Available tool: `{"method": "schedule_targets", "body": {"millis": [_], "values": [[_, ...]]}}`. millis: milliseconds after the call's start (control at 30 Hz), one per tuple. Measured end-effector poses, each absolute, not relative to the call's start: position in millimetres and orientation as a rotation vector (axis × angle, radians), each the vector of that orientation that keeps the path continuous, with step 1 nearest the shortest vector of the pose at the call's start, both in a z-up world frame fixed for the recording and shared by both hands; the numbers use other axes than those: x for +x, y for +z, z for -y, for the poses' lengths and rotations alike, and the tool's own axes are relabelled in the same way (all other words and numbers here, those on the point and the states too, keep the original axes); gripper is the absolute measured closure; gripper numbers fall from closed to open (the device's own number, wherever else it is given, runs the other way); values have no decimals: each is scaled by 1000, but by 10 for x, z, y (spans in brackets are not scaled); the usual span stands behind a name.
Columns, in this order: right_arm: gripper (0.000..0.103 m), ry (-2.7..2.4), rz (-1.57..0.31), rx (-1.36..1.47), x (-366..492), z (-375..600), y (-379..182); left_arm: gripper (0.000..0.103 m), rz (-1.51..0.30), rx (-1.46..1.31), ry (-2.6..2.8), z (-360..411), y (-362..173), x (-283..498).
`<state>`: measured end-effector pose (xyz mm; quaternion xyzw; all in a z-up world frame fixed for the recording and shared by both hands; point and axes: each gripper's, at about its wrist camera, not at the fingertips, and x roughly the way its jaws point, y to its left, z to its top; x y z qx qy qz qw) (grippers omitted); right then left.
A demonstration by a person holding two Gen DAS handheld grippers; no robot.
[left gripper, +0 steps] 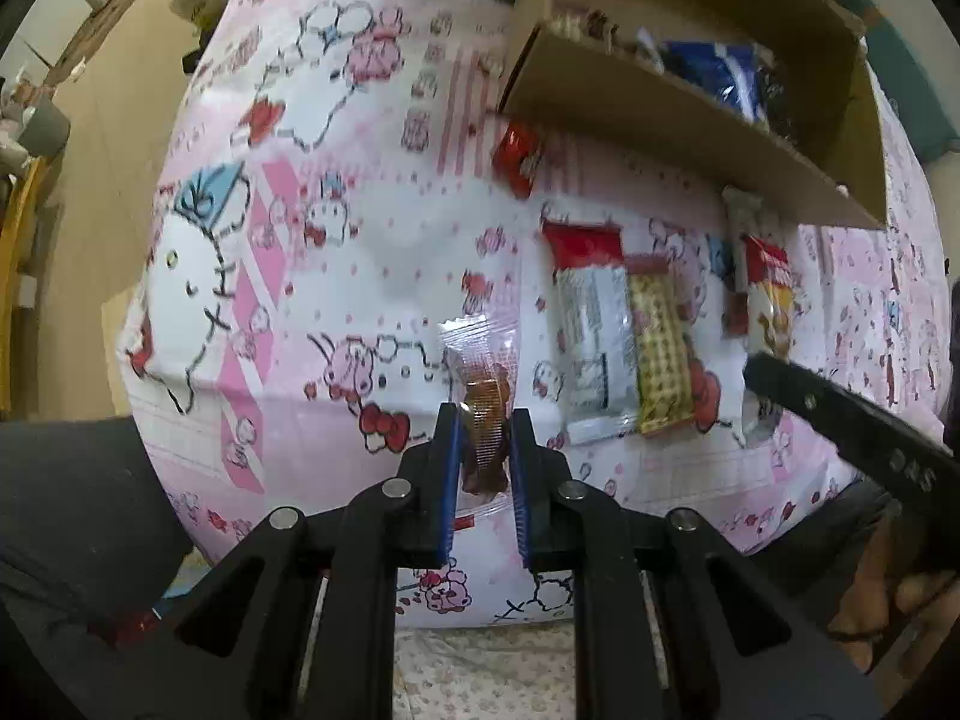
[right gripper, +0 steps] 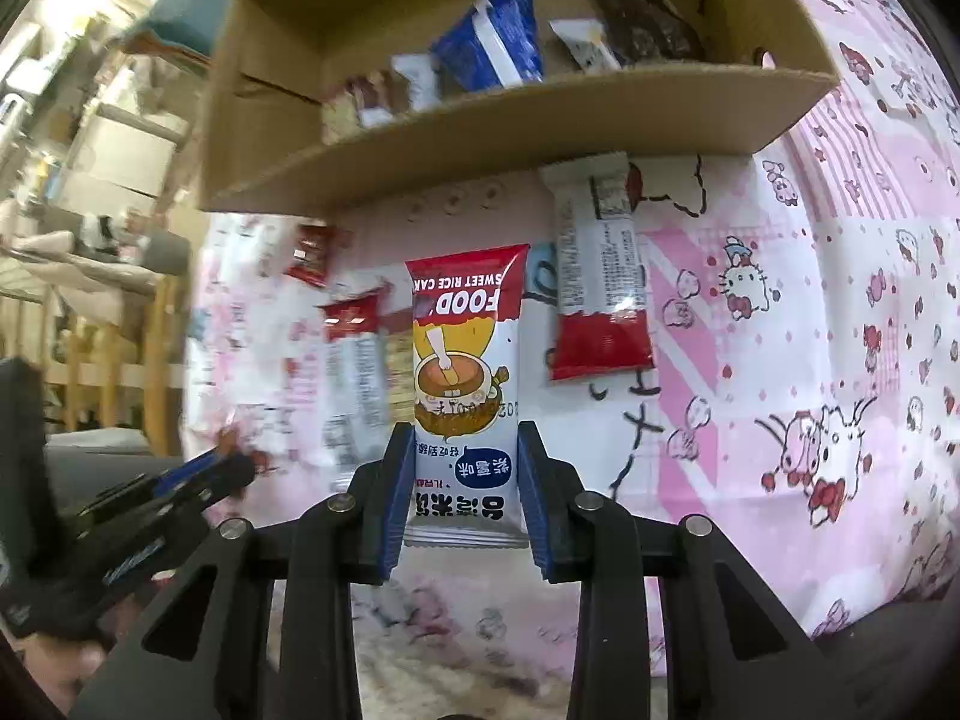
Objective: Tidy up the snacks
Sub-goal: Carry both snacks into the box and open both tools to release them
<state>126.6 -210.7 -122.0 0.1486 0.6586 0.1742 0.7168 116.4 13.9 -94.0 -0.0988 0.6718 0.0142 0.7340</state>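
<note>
Both fingers clamped: left (left gripper: 485, 450) on clear-wrapped snack (left gripper: 483, 420), right (right gripper: 465, 480) on rice cake packet (right gripper: 465, 372).

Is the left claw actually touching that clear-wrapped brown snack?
Touching. The left wrist view shows the left claw with both blue pads pressed against the sides of the clear-wrapped brown snack, no gap.

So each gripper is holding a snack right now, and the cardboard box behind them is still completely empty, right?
Not quite. The cardboard box is not empty: the right wrist view shows a blue packet and other snacks inside. The rest holds: the left gripper clamps a clear-wrapped snack, and the right gripper holds the sweet rice cake packet.
</note>
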Motion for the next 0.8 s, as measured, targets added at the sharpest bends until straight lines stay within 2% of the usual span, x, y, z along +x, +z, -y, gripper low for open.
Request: {"method": "schedule_targets", "body": {"millis": [133, 400, 567, 800], "values": [[68, 438, -1423, 408, 1222, 2197, -1044, 91, -1429, -192, 28, -181, -748, 1295], [68, 526, -1162, 529, 1269, 2548, -431, 90, -1293, -150, -70, -35, -380, 1543], [68, 517, -1061, 587, 1401, 2741, -285, 90, -1186, -126, -116, 64, -34, 1743], [68, 480, -986, 611, 1662, 2905, -146, 90, -1124, -142, -144, 144, 127, 2038]]}}
